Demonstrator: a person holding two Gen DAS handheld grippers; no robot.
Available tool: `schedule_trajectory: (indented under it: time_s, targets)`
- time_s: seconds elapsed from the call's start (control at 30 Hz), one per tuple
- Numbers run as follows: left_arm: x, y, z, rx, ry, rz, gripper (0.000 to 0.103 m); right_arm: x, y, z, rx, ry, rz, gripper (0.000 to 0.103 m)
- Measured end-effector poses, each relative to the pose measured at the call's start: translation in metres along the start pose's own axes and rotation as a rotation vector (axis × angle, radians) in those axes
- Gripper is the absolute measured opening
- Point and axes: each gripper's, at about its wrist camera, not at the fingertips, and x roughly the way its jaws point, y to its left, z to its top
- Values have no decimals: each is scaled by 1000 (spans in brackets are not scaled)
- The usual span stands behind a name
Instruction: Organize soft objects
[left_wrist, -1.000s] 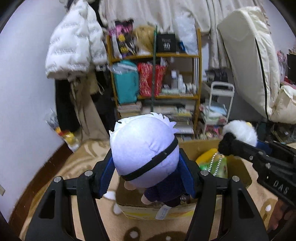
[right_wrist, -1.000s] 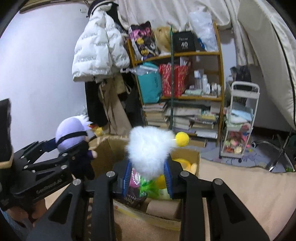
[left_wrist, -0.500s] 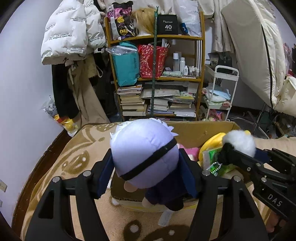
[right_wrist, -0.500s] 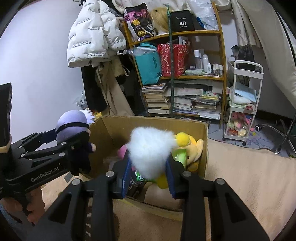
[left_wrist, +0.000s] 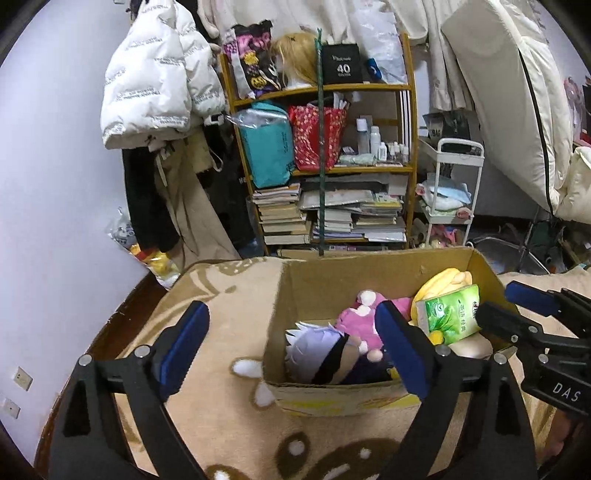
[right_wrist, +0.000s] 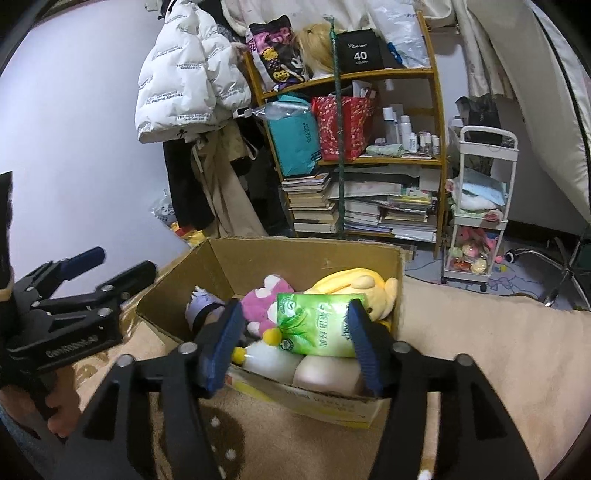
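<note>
A: Item, brown cardboard box (left_wrist: 373, 400) on the tan patterned blanket (left_wrist: 221, 295)?

B: Holds the white-haired blindfolded plush doll (left_wrist: 325, 356), white fluffy pompom toy (right_wrist: 271, 356), pink plush (right_wrist: 264, 301), yellow plush (right_wrist: 354, 286), green tissue pack (right_wrist: 317, 325).

A: Tongs?

B: Left gripper (left_wrist: 291, 347) wide, empty; right gripper (right_wrist: 295, 341) wide, empty. Drop-off looks complete; next, probably seek another soft item outside the box.

Both cameras sit just behind their own fingers, close above the bed, looking forward and slightly down. The left wrist view faces the box (left_wrist: 343, 397) from its near left corner; the right wrist view faces the box (right_wrist: 332, 404) from its near right corner. Both take in the box, the shelf (left_wrist: 369, 170) (right_wrist: 391, 160) and the other hand-held gripper.
</note>
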Motion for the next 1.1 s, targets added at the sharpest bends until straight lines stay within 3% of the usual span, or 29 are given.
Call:
schedule_trajectory:
  time_s: [0.1, 0.17, 0.33, 0.57, 1.1]
  targets:
    - [-12, 7, -1, -9, -4, 16, 97, -12, 4, 2, -27, -26, -34, 78]
    - [-23, 12, -2, -21, -24, 27, 97, -21, 7, 5, -51, -45, -60, 90]
    - [-51, 18, -2, -1, -68, 52, 98, -49, 15, 12, -84, -118, -101, 103]
    - [-100, 26, -4, -15, -163, 75, 102, -88, 20, 11, -75, -155, -119, 103]
    - [-172, 49, -36, -72, -204, 91, 102, -145, 32, -1, -71, -218, -161, 103]
